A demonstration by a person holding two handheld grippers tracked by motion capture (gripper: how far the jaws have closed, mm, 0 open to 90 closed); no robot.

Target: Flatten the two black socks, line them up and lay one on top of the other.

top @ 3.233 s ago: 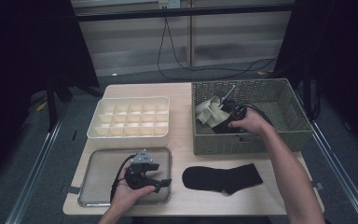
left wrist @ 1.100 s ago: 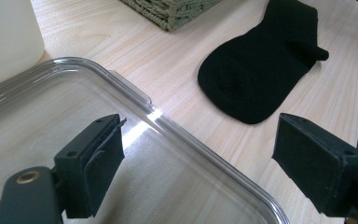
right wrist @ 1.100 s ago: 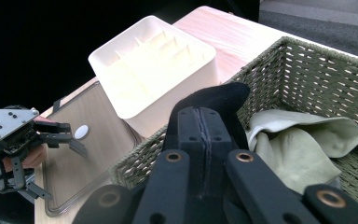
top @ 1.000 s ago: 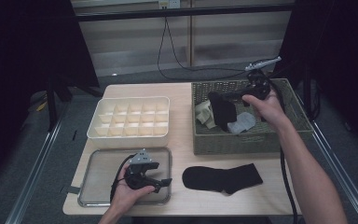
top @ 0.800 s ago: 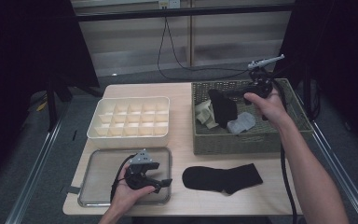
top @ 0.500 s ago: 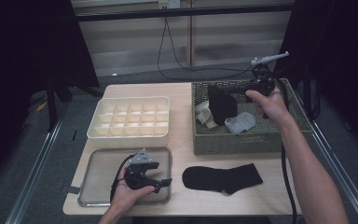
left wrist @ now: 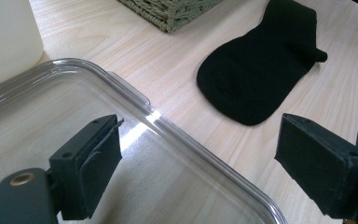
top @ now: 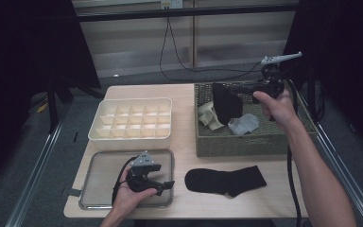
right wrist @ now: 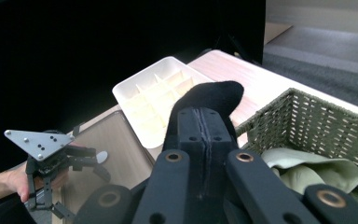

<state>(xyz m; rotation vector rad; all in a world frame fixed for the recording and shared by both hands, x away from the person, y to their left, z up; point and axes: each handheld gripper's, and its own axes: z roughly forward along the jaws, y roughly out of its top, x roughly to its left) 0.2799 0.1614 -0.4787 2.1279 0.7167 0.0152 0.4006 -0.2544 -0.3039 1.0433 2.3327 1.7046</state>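
Note:
My right gripper [top: 220,89] is shut on a black sock [top: 226,105] and holds it in the air above the woven basket [top: 246,142]; the sock hangs down from the jaws. In the right gripper view the same sock [right wrist: 214,98] drapes over the closed jaws of the gripper [right wrist: 201,122]. A second black sock [top: 226,180] lies flat on the table in front of the basket, and the left gripper view has that sock [left wrist: 261,74] ahead. My left gripper [top: 163,185] rests open over the clear lid [top: 99,175], its jaws wide apart with nothing between them [left wrist: 200,163].
A cream divided organizer tray [top: 132,118] stands at the back left of the table. Inside the basket lie a beige sock [top: 209,115] and a grey sock [top: 244,125]. Metal rails run along both sides of the table.
My right gripper has lifted the black sock out of the basket and carried it up and slightly back. The left gripper has stayed still.

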